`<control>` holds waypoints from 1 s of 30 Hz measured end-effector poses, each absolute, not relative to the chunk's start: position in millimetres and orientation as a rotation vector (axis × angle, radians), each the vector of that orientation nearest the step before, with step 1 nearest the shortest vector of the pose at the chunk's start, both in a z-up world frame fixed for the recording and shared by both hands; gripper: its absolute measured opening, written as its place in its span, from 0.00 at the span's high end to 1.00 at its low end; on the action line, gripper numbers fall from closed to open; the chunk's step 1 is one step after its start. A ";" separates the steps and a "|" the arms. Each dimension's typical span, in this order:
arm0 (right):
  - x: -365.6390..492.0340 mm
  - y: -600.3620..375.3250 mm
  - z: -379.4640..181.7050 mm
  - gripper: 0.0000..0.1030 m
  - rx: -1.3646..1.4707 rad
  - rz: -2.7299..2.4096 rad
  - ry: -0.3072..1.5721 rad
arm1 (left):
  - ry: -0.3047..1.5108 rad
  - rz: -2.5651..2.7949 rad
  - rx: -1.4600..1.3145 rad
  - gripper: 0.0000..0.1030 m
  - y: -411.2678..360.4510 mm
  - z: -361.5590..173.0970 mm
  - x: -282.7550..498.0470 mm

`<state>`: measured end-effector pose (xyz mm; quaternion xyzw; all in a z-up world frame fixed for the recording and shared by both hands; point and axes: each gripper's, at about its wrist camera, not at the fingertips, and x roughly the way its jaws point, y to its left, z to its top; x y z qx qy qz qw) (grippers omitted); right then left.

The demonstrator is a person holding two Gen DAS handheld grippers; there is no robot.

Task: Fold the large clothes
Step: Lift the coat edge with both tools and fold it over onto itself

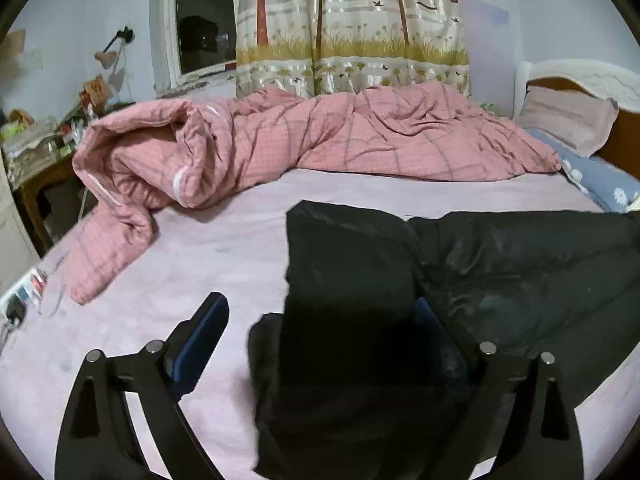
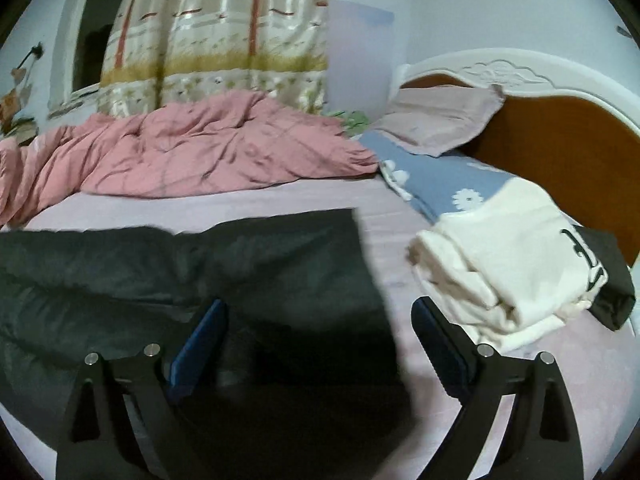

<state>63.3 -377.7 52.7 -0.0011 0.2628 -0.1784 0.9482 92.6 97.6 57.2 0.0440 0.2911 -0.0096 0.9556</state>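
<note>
Now the black garment (image 1: 500, 272) lies spread along the near edge of the bed (image 1: 224, 240). Both the left gripper (image 1: 320, 320) and right gripper (image 2: 320, 316) stand spread over its two ends, pinching nothing. A pink quilt (image 1: 320, 136) lies along the far edge, white clothes (image 2: 500, 256) toward the headboard (image 2: 560, 148).

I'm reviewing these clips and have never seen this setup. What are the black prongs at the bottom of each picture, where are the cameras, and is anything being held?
A person holds a two-fingered tool in each hand, and a fisheye camera on each looks forward along its fingers. One picture comes from the left tool, the other from the right tool. Both tools stand open and grip nothing. A dark garment lies on the pink bed sheet, under both tools. Behind it lies a rumpled pink quilt. By the headboard lies a bundled white garment.
</note>
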 end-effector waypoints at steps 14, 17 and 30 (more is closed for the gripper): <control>103.5 -400.6 4.3 0.62 0.112 -0.206 0.742 | 0.898 -0.018 -0.229 0.08 142.8 -9.8 156.3; 108.0 -399.6 -3.3 0.62 0.102 -0.213 0.767 | 0.898 -0.031 -0.257 0.08 142.3 -14.6 158.2; 98.7 -398.3 5.1 0.54 0.097 -0.258 0.735 | 0.719 0.093 0.039 0.21 107.9 9.8 131.2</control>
